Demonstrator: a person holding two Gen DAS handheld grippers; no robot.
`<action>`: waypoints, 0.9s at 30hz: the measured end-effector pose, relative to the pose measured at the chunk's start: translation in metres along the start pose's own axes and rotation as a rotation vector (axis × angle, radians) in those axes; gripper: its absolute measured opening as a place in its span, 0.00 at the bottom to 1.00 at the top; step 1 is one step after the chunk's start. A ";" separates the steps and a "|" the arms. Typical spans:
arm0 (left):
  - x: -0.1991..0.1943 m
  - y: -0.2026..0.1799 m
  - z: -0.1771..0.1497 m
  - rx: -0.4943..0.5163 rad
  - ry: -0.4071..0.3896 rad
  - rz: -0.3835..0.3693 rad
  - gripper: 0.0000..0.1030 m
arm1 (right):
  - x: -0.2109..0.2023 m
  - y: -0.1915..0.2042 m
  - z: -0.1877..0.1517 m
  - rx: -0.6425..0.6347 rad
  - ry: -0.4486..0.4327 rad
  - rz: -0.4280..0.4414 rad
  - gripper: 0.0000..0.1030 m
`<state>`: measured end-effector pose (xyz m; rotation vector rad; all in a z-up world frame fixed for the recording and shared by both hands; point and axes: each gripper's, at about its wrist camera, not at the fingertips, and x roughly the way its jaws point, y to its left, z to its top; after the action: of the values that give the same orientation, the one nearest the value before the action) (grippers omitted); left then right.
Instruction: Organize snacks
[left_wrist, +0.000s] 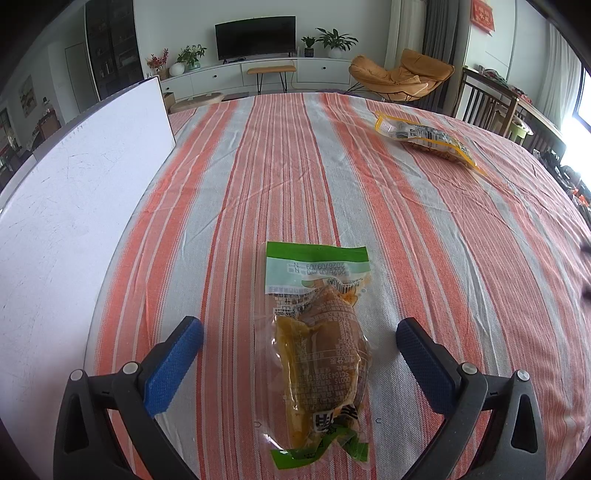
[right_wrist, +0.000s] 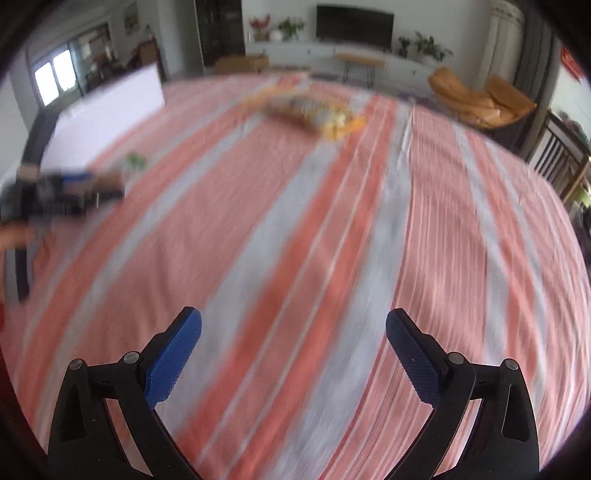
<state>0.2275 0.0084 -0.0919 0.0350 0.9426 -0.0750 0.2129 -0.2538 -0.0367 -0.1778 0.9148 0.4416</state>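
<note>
While both tools gape: two snack packs (left_wrist: 320, 347) (left_wrist: 424, 137), one board (left_wrist: 74, 206).

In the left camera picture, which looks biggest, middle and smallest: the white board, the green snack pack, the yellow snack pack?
1. White board
2. Green snack pack
3. Yellow snack pack

The yellow pack lies farther from the camera, so in real life the two packs might be closer in size than they look.
</note>
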 end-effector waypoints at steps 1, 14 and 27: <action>0.000 0.000 0.000 0.000 0.000 0.000 1.00 | -0.002 -0.006 0.022 0.004 -0.057 0.021 0.98; 0.001 0.000 0.003 0.000 0.000 0.000 1.00 | 0.163 0.001 0.201 -0.428 0.132 -0.009 0.97; 0.002 -0.001 0.002 0.000 0.000 0.002 1.00 | 0.104 -0.023 0.116 0.149 0.166 -0.076 0.50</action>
<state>0.2304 0.0068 -0.0921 0.0355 0.9423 -0.0734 0.3624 -0.2054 -0.0503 -0.1133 1.0960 0.2895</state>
